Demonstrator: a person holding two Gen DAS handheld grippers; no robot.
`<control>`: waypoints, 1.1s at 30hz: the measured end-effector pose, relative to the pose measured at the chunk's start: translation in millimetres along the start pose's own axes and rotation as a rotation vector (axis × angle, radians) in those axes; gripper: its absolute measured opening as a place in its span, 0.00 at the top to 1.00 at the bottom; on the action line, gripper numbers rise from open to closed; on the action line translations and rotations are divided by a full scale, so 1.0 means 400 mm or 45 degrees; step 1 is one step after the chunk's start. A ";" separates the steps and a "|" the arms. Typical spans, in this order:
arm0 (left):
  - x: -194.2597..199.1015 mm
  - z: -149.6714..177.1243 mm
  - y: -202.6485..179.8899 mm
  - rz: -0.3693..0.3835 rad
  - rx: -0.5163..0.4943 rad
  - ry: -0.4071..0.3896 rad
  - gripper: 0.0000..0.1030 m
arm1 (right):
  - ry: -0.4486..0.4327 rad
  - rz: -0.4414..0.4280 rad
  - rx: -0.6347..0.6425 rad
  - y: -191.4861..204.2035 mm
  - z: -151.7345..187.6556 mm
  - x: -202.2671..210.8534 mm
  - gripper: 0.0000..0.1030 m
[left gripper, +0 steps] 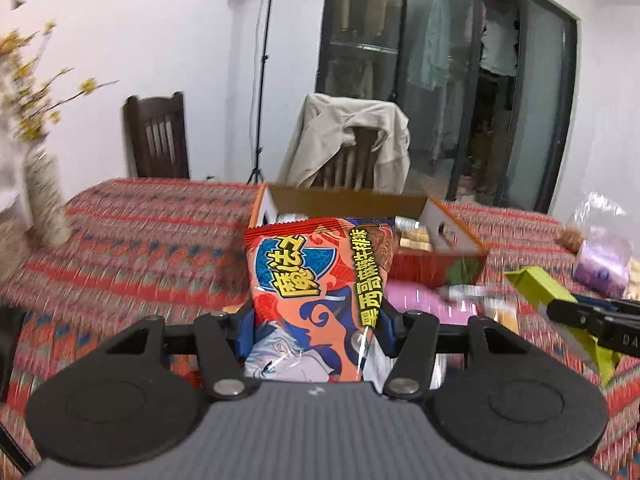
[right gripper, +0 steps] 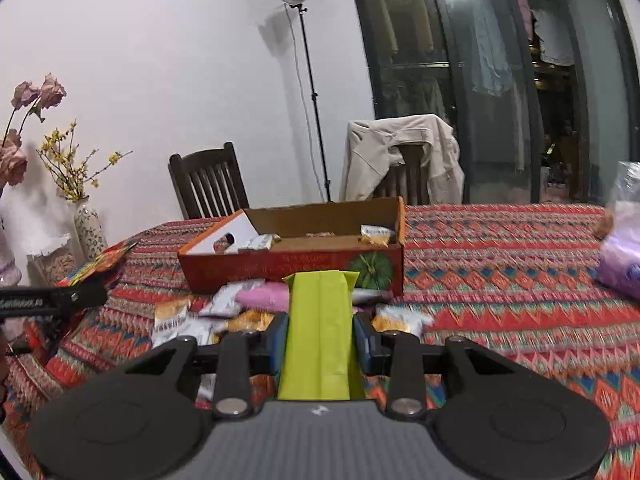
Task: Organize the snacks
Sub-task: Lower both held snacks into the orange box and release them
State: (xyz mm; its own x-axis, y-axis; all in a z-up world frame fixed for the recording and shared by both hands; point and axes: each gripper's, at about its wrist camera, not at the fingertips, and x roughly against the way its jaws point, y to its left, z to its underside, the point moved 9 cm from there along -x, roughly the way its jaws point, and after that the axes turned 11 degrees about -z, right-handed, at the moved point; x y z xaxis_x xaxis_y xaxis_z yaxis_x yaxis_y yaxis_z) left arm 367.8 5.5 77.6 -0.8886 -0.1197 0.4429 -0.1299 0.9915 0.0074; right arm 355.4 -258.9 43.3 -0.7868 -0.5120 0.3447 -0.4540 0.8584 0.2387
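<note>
Vase (right gripper: 90, 226): far left of the right wrist view, at the table's edge, with yellow sprigs in it; pink roses (right gripper: 38, 92) stand above and to its left.
Left gripper (left gripper: 316, 324): lower centre of the left wrist view; its blue-padded fingers (left gripper: 246, 330) pinch the orange snack packet from both sides.
Orange snack packet (left gripper: 316, 292): upright between the left gripper's fingers, at the middle of the left wrist view, its top edge overlapping the box behind it. In the right wrist view it shows at the left edge, blurred.
Loose snacks (right gripper: 188, 320): small white and yellow packets and a pink one, heaped on the cloth just in front of the box, left of centre in the right wrist view.
Cardboard box (right gripper: 280, 268): centre of the right wrist view, open, red front wall with a green pumpkin print; a few small packets lie inside.
Right gripper (right gripper: 320, 344): lower centre of the right wrist view; its fingers (right gripper: 362, 342) are clamped on the green packet.
Green packet (right gripper: 320, 320): upright between the right gripper's fingers, its top edge before the box's front wall.
Tablecloth (right gripper: 500, 280): red, zigzag-patterned, covering the table.
Plastic bag (right gripper: 622, 248): far right edge, lilac contents, resting on the cloth.
</note>
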 end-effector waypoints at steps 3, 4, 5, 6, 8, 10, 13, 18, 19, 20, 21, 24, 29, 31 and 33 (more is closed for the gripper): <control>-0.088 -0.110 -0.009 0.015 -0.040 -0.038 0.45 | -0.024 -0.039 0.037 -0.012 -0.089 -0.057 0.67; -0.125 -0.143 -0.015 0.019 -0.059 -0.041 0.44 | -0.033 -0.044 0.053 -0.015 -0.122 -0.081 0.67; -0.169 -0.175 -0.023 0.021 -0.082 -0.027 0.44 | -0.039 -0.055 0.063 -0.022 -0.155 -0.108 0.67; -0.209 -0.197 -0.030 0.024 -0.092 -0.010 0.44 | -0.039 -0.066 0.066 -0.028 -0.182 -0.136 0.67; -0.299 -0.235 -0.047 0.017 -0.116 0.020 0.44 | -0.012 -0.070 0.063 -0.051 -0.228 -0.215 0.67; -0.388 -0.253 -0.053 -0.038 -0.123 0.058 0.44 | 0.038 -0.053 0.065 -0.080 -0.259 -0.310 0.67; -0.512 -0.244 -0.062 -0.086 -0.106 0.151 0.44 | 0.112 -0.007 0.040 -0.130 -0.284 -0.436 0.67; -0.639 -0.196 -0.070 -0.157 -0.151 0.238 0.44 | 0.220 0.137 0.012 -0.232 -0.286 -0.611 0.67; -0.650 -0.186 -0.069 -0.169 -0.159 0.251 0.44 | 0.235 0.162 0.012 -0.245 -0.284 -0.631 0.67; -0.657 -0.175 -0.069 -0.160 -0.159 0.261 0.40 | 0.248 0.207 0.015 -0.261 -0.278 -0.649 0.67; -0.658 -0.166 -0.069 -0.153 -0.160 0.266 0.33 | 0.251 0.250 0.034 -0.270 -0.273 -0.660 0.66; -0.650 -0.154 -0.064 -0.128 -0.197 0.257 0.31 | 0.230 0.336 0.114 -0.277 -0.264 -0.667 0.46; -0.599 -0.188 -0.048 -0.116 -0.170 0.220 0.29 | 0.167 0.331 0.152 -0.260 -0.293 -0.629 0.35; -0.573 -0.218 -0.041 -0.112 -0.141 0.202 0.29 | 0.141 0.319 0.156 -0.251 -0.319 -0.606 0.34; -0.532 -0.253 -0.031 -0.103 -0.120 0.164 0.28 | 0.114 0.303 0.167 -0.239 -0.350 -0.577 0.32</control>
State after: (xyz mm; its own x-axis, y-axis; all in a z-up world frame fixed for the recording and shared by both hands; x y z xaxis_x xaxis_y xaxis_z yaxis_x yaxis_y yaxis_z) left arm 602.9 23.7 74.1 -0.8122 -0.1976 0.5489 -0.1513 0.9800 0.1290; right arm 638.9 -227.0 68.0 -0.8404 -0.2915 0.4569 -0.3158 0.9485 0.0244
